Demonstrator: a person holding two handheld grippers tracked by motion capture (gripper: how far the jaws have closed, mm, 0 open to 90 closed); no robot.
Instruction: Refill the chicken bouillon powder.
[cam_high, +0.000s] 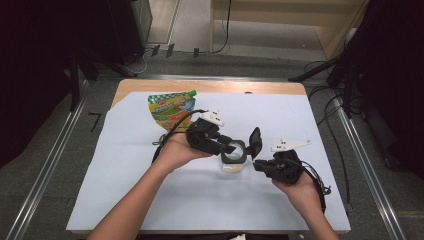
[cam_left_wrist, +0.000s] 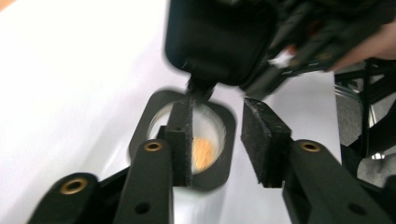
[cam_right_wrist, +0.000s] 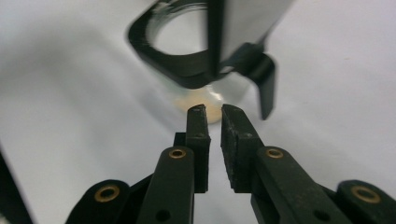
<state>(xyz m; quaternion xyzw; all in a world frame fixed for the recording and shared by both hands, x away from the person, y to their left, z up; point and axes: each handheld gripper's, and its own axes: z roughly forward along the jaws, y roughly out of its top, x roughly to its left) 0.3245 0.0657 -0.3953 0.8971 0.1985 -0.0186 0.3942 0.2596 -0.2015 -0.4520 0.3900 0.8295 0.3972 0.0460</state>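
PLACE: recording lab, it's looking like | SIGNS: white sheet (cam_high: 150, 165) covering the bench (cam_high: 210, 86), metal rails (cam_high: 47, 165) running alongside, cables (cam_high: 330, 107) trailing over grey floor (cam_high: 50, 200), black drapes (cam_high: 30, 65) hanging around

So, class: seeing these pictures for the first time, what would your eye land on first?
The clear jar with a black rim at the middle of the white sheet, its hinged black lid flipped open, with the left gripper and right gripper on either side. Next, the colourful spouted pouch lying flat behind them.
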